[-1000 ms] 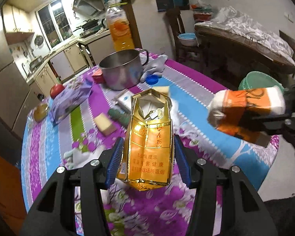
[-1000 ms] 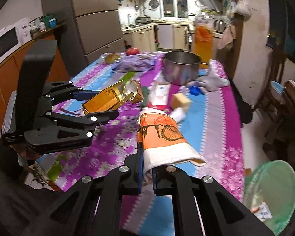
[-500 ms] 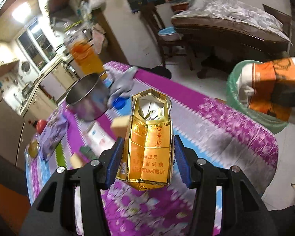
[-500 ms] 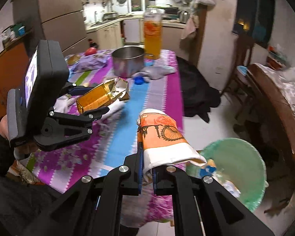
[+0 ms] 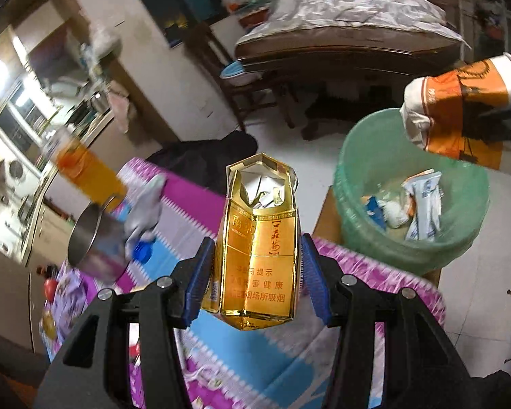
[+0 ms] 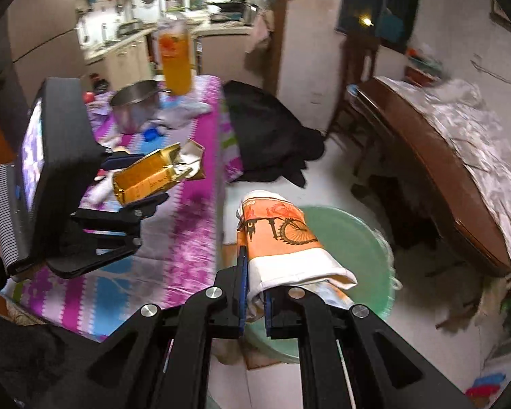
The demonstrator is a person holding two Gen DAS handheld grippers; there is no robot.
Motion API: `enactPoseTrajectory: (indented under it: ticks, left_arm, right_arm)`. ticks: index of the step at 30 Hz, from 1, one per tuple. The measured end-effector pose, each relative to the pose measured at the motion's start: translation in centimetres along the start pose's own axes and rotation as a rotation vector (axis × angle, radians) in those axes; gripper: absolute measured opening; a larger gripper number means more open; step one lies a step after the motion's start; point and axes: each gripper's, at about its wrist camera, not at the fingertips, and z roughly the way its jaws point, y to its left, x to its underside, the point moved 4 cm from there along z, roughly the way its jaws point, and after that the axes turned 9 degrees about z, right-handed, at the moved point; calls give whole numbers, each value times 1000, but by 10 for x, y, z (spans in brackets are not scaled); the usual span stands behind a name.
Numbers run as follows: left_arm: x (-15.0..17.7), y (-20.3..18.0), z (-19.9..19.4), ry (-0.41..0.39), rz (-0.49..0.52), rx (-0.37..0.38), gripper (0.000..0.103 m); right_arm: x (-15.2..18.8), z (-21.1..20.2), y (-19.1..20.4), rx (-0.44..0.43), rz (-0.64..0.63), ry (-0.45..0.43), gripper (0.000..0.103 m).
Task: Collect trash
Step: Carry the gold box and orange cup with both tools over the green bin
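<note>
Trash in both claws now hangs by the green bin [image 5: 354, 184] rather than over the table [image 5: 194, 211]. A second ago the gold cigarette pack [image 5: 260, 255] sat above the middle of the tablecloth with the pot beyond it; now the left claw [image 5: 255, 272], its blue pads pressed on the pack's two sides, holds it over the table's edge, with the bin at about two o'clock from it. The pack's top is torn open and crumpled paper shows inside.

In the left wrist view, from nine o'clock round: the steel pot [image 5: 92, 242], blurred, with the orange juice bottle [image 5: 85, 170] behind it, a grey cloth [image 5: 146, 204] and a blue cap [image 5: 141, 250] beside the pot. The bin stands on the floor just beside the table corner and already holds a white and blue wrapper [image 5: 422, 204] and other scraps.

At one o'clock the orange and white paper wrapper [image 5: 466, 112] hangs above the bin's rim. A second ago it was over the cloth and the bin lay off at the lower right corner; now, in the right wrist view, the bin fills the space straight under it. The right claw [image 6: 253, 298] is pinched narrow on the wrapper's lower end, jaws nearly together.

A dark heap of cloth [image 6: 269, 136] lies on the floor at twelve o'clock beyond the bin, and a bed [image 6: 460, 156] with a rumpled cover stands to the right.
</note>
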Motion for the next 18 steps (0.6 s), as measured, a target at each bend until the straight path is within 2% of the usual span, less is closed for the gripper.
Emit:
enactPoseTrajectory:
  ticks: [6,13,18]
  left_arm:
    - [-30,-30,17,-2,75,51,49]
    - [-60,-64,36,8,123,157,49]
    - [-73,-86,46,17,164,185,49]
  right_arm:
    - [6,9,-48,87,39,56,8]
    - [14,25,-80,145,65,119,8]
    - [19,34,-98,188,68,179,8]
